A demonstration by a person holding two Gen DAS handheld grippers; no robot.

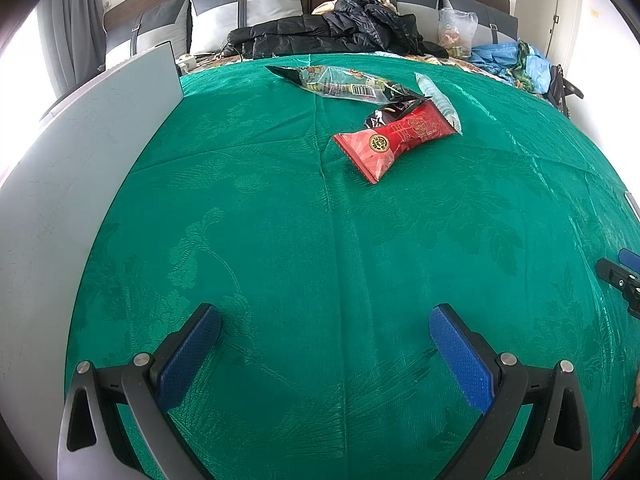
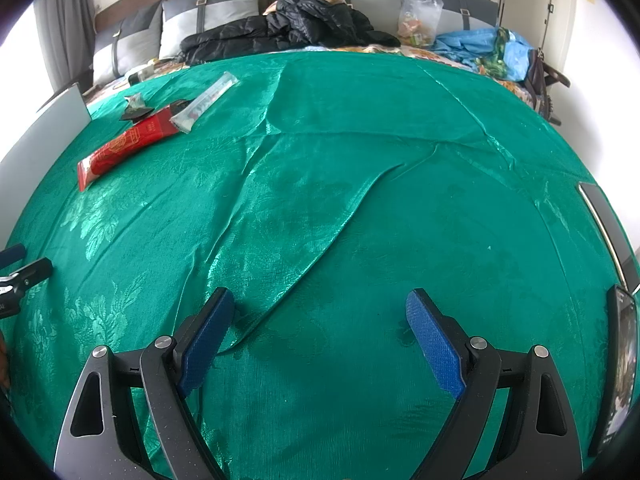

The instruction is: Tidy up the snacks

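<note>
Hovering low over the green cloth, your left tongs are spread wide with nothing between the blue pads; your right tongs are released just the same, above a long crease in the cloth. Each pair shows at the edge of the other's view, so they sit side by side, apart from each other.

Further out on the surface, well ahead of your left tongs, the snacks lie in a loose cluster. Nearest you is the red packet, lying flat. Its far end rests against a small black packet. A narrow clear packet lies just to the right, touching the red one's far corner. Behind them lies a longer clear-and-black bag with a barcode facing up.

A grey board stands along the left edge of the surface. Beyond it all is a bed with a black jacket, grey pillows and a clear plastic bag.
</note>
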